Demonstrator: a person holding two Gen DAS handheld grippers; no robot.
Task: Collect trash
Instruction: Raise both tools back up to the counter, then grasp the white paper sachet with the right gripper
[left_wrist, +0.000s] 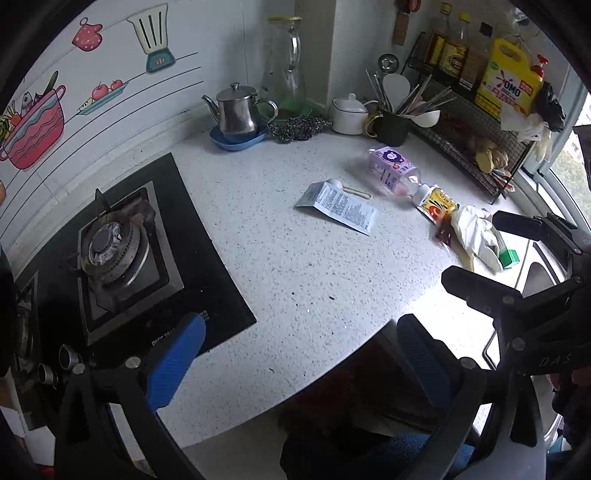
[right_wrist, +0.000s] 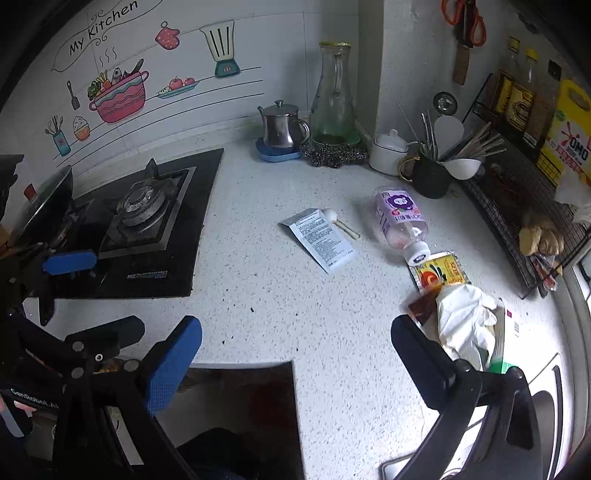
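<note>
Looking through the left wrist view, the left gripper (left_wrist: 301, 349) is seen wide open with the trash, a flat packet (left_wrist: 338, 206) and purple bottle (left_wrist: 393, 170), up around 1 o'clock, while in the right wrist view the right gripper (right_wrist: 295, 354) is spread open too, crumpled white glove (right_wrist: 465, 321) at 3 o'clock.

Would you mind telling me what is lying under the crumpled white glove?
The white glove drapes over a brown sachet and a green-and-white carton. Their covered parts, and anything else beneath, cannot be seen.
</note>
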